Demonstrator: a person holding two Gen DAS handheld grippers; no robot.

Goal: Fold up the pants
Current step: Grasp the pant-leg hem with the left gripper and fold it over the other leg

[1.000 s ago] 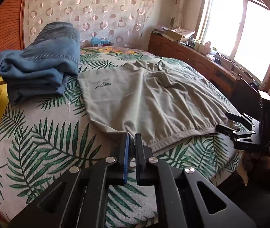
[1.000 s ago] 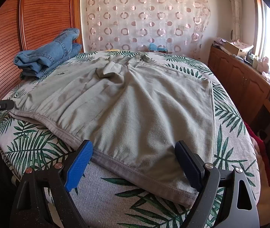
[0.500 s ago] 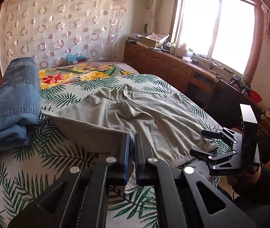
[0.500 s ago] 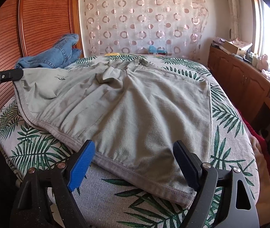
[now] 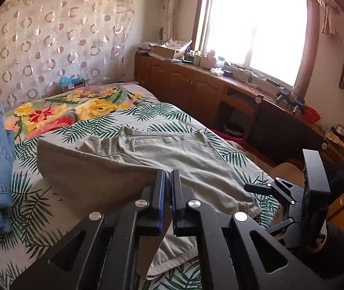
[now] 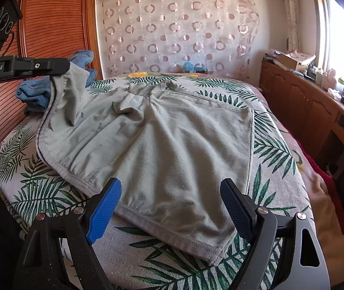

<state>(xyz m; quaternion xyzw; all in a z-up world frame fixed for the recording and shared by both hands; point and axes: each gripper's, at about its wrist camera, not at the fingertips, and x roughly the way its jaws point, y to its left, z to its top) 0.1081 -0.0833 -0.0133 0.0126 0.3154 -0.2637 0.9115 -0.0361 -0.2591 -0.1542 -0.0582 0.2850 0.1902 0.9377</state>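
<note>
On the palm-print bed [image 6: 278, 149], the grey pants [image 6: 172, 145] now have their left corner raised well off the cover, where a second ago it lay flat. The left gripper [image 5: 168, 186] is clenched on that corner, starting the first fold; the right gripper [image 6: 169, 207] hovers released over the near hem.

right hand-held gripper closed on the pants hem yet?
No: in the right wrist view the right hand-held gripper has its jaws spread wide, hovering over the near hem of the grey pants without pinching it.
</note>
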